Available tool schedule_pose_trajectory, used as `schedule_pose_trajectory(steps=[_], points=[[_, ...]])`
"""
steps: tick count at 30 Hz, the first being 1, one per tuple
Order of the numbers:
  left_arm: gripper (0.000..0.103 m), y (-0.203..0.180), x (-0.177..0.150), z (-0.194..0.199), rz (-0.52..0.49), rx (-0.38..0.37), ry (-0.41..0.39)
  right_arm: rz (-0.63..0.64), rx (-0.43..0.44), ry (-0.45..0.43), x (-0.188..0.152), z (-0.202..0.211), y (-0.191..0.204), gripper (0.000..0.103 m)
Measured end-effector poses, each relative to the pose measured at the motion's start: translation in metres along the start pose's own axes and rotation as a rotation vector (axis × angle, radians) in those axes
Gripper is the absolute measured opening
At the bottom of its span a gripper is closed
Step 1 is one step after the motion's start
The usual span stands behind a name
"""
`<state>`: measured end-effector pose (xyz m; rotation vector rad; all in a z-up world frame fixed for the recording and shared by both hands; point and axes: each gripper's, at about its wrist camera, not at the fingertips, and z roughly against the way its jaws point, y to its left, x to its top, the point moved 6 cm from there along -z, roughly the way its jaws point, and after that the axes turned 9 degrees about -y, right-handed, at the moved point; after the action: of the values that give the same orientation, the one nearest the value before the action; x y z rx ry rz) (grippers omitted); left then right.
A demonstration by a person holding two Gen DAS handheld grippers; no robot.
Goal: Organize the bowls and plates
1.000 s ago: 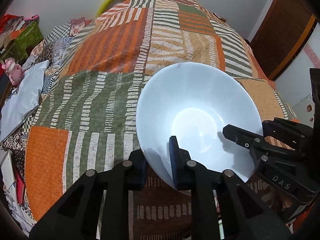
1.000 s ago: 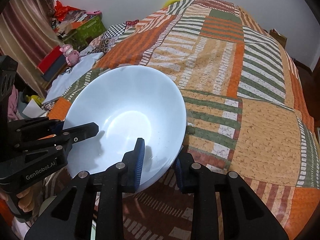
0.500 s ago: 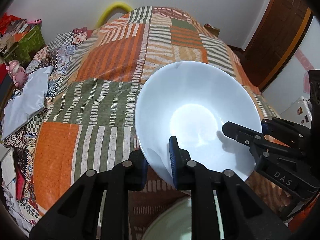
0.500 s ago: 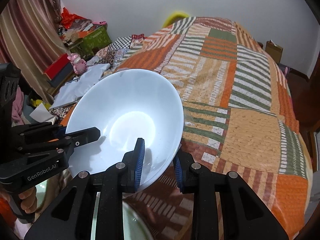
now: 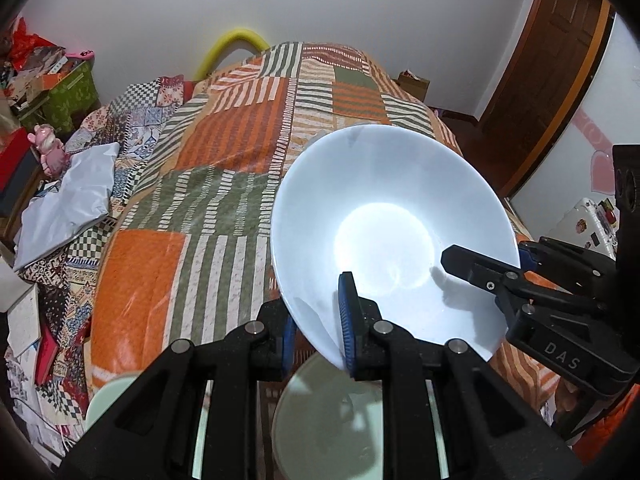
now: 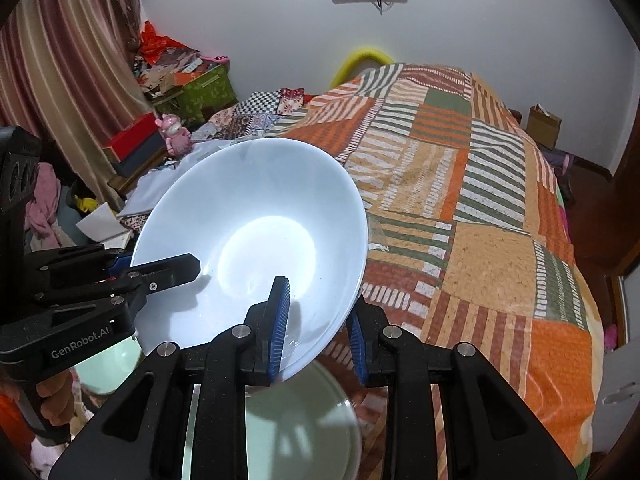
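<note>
A white bowl (image 5: 384, 208) (image 6: 260, 208) hangs tilted above the bed, held from two sides. My left gripper (image 5: 316, 320) is shut on its near rim, one blue pad inside the bowl and one outside. My right gripper (image 6: 318, 328) is shut on the rim in the same way. Each gripper also shows in the other's view: the right gripper (image 5: 492, 256) clamps the right edge, and the left gripper (image 6: 148, 264) clamps the left edge. Below the bowl lies a pale green plate (image 5: 332, 412) (image 6: 296, 412), partly hidden by my fingers.
A patchwork quilt (image 5: 224, 152) (image 6: 480, 200) covers the bed ahead. A second pale green dish (image 5: 108, 396) (image 6: 108, 364) sits low at the left. Boxes, cloths and a pink toy (image 6: 174, 132) crowd the left side. A wooden door (image 5: 552, 60) stands at the right.
Both grippers have risen with the bowl held between them. The quilt has dropped away, and the green plate and the far wall have come into view.
</note>
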<state>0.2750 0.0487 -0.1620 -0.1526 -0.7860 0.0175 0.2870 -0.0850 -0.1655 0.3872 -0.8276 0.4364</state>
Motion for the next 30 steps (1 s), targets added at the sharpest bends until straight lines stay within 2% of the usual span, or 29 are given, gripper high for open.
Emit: schedule_pose_trajectory(steps=[14, 30], points=[[0.019, 0.014, -0.026, 0.057, 0.039, 0.018, -0.046, 0.025, 0.038, -0.03, -0.015, 0.028, 0.044, 0.025], [0.019, 0.058, -0.064, 0.108, 0.109, 0.062, -0.08, 0.065, 0.108, -0.016, -0.031, 0.024, 0.101, 0.025]])
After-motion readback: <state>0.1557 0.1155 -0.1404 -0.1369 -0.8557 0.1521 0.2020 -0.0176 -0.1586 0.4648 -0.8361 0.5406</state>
